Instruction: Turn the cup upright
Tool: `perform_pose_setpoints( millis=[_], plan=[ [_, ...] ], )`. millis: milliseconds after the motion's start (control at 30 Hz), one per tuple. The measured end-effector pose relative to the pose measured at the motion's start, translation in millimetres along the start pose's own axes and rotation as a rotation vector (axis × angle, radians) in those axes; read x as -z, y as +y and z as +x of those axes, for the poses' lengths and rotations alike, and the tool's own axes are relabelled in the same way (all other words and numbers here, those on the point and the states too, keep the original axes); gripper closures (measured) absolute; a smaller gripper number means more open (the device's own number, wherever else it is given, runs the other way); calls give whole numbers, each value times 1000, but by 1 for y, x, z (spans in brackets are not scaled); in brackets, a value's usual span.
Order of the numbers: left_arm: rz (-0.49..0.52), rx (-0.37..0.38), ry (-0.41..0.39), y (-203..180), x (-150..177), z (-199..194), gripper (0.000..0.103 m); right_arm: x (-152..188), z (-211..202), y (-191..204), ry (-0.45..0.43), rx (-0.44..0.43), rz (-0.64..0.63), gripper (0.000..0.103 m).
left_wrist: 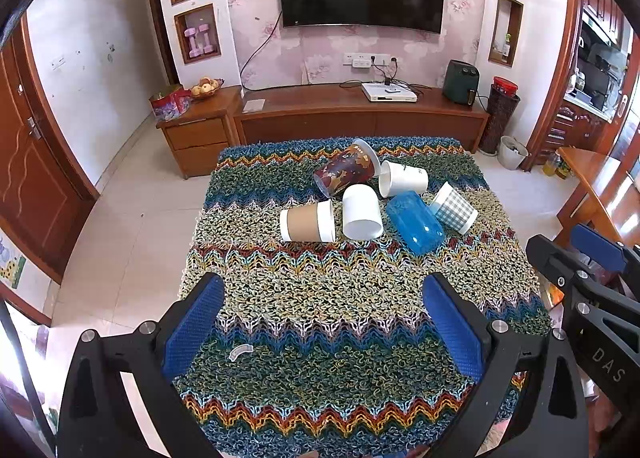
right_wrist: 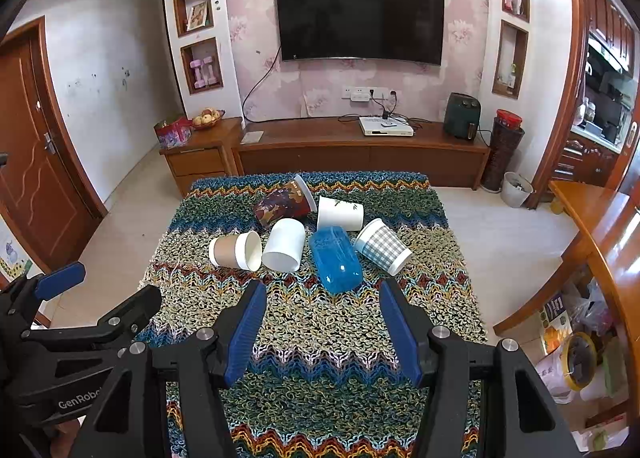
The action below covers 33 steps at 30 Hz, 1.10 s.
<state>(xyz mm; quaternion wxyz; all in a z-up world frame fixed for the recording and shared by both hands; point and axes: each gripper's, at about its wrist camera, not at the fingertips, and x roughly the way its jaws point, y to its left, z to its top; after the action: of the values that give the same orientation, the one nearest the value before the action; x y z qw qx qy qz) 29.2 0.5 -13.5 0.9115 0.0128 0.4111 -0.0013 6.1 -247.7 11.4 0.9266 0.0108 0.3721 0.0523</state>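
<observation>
Several cups lie on their sides in a cluster on the knitted table cover (left_wrist: 320, 298): a brown-sleeved paper cup (left_wrist: 307, 221) (right_wrist: 235, 251), a plain white cup (left_wrist: 361, 212) (right_wrist: 283, 245), a clear blue cup (left_wrist: 415, 222) (right_wrist: 335, 260), a grey checked cup (left_wrist: 455, 207) (right_wrist: 383, 246), a white printed cup (left_wrist: 403, 178) (right_wrist: 340, 213) and a dark red patterned cup (left_wrist: 347, 173) (right_wrist: 283, 205). My left gripper (left_wrist: 323, 308) is open and empty, near the table's front. My right gripper (right_wrist: 322, 322) is open and empty, just short of the blue cup.
A small white plastic piece (left_wrist: 239, 351) lies on the cover near the left gripper. A wooden TV cabinet (left_wrist: 360, 117) stands behind the table. A wooden table (right_wrist: 600, 225) is at the right, with bags on the floor (right_wrist: 576, 354).
</observation>
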Motion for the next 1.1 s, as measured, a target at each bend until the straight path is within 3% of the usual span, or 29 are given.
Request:
perform_pose_setpoints(
  millis=[467,767,1100],
  plan=[
    [34,-13,8,2,-4,9,3,-4,6,2,14,5,2,43],
    [183,-51,2,5,-10,30,3,-4,17,1,39,10,5,43],
    [329,-11,97,23,-27,94,3,-2,53,-6,105,13,26,43]
  ],
)
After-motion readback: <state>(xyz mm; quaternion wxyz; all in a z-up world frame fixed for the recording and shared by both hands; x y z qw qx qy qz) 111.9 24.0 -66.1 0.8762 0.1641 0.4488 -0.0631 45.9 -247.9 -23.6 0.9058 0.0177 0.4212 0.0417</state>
